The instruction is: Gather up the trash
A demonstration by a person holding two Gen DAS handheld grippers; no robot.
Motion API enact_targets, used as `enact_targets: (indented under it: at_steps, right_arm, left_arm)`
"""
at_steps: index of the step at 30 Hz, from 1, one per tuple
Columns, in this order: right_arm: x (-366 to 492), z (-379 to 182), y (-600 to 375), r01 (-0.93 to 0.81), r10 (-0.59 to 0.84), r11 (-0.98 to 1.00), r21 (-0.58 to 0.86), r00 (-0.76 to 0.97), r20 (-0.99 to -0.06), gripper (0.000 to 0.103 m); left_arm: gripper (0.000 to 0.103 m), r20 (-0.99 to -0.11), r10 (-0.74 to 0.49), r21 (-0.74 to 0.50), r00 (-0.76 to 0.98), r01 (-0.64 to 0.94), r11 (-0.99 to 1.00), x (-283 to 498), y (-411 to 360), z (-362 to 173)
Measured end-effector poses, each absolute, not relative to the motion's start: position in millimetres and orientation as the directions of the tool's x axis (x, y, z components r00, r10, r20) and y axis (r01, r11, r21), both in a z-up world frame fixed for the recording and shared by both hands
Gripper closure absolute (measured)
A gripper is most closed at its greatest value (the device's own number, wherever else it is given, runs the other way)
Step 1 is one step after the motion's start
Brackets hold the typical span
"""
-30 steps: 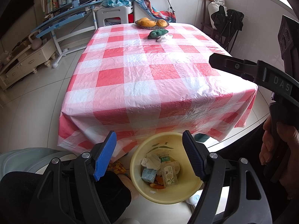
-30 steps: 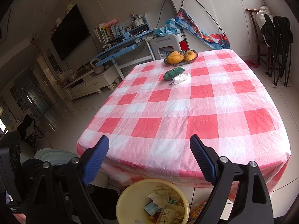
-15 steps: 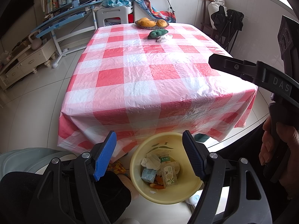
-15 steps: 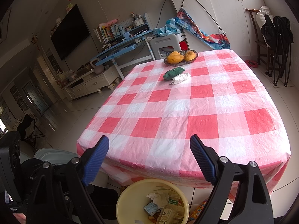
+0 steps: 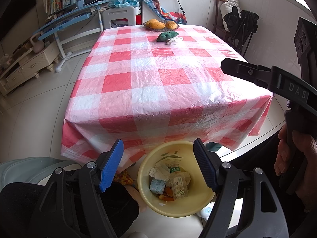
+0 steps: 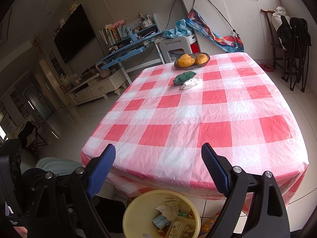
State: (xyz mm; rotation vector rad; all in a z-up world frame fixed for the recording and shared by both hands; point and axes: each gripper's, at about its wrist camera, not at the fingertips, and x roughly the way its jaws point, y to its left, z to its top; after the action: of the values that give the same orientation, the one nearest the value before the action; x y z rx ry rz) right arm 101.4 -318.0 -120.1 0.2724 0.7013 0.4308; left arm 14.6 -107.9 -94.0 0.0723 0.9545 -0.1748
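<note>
A yellow trash bin (image 5: 146, 168) stands on the floor at the near edge of a red-and-white checked table (image 5: 158, 79). It holds a small bottle (image 5: 178, 182), crumpled tissue (image 5: 160, 171), a small carton (image 5: 156, 185) and orange peel. My left gripper (image 5: 158, 158) is open and empty above the bin. My right gripper (image 6: 158, 164) is open and empty over the table's near edge; the bin (image 6: 136, 208) shows below it. Far across the table lie a green sponge (image 6: 183, 77) and a crumpled white wrapper (image 6: 191, 83).
A basket of mangoes (image 6: 192, 59) sits at the table's far end. A white chair (image 6: 175, 46) stands behind it, a blue desk (image 6: 128, 47) to the left, dark chairs (image 6: 293, 45) at the right. A pale stool (image 5: 29, 168) is at my left.
</note>
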Motion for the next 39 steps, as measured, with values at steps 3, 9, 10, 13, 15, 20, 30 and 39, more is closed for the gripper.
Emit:
enact_targets:
  at_steps: [3,9,10,13,15,20,30,39]
  right_arm:
    - [101.4,-120.1,-317.9,-0.289,0.468,0.878,0.381,0.682,-0.561,0.018]
    - [101.2,-120.2,-317.8,-0.289,0.468,0.878,0.381,0.683,-0.561,0.018]
    - [101.2,-120.2,-317.8,-0.289,0.468,0.878,0.380,0.682,-0.561,0.018]
    - [101.1,-120.1,-317.8,-0.289,0.468,0.878,0.380,0.683,-0.561,0.018]
    - [101.2,-120.3,-317.7,-0.289,0.468,0.878,0.380,0.682,-0.562,0.018]
    - [101.2,-120.3,-317.6,-0.289,0.468,0.879,0.380,0.682,-0.562,0.018]
    - [101.2,-120.5,-317.5,-0.290,0.467,0.879,0.379,0.683,-0.562,0.018]
    - [101.5,-120.8,-317.7,-0.290,0.467,0.879,0.378,0.683,-0.562,0.018]
  left_arm:
    - [0.033,-0.816,-0.116,-0.015,0.566,0.181,0.983,14.5,-107.8,-93.9]
    - [0.033,-0.816,-0.117,-0.015,0.566,0.180,0.983,14.3,-107.4,-93.8]
    - [0.033,-0.816,-0.117,-0.015,0.566,0.180,0.983,14.2,-107.5,-94.0]
    - [0.033,-0.816,-0.117,-0.016,0.566,0.180,0.984,14.2,-107.1,-93.8]
    - [0.033,-0.816,-0.117,-0.016,0.566,0.180,0.983,14.1,-107.2,-93.9]
    - [0.033,-0.816,-0.117,-0.016,0.566,0.180,0.984,14.0,-106.7,-93.7]
    - [0.033,-0.815,-0.117,-0.017,0.567,0.178,0.984,14.3,-106.3,-93.1]
    - [0.033,-0.813,-0.118,-0.020,0.570,0.174,0.985,17.7,-105.2,-91.0]
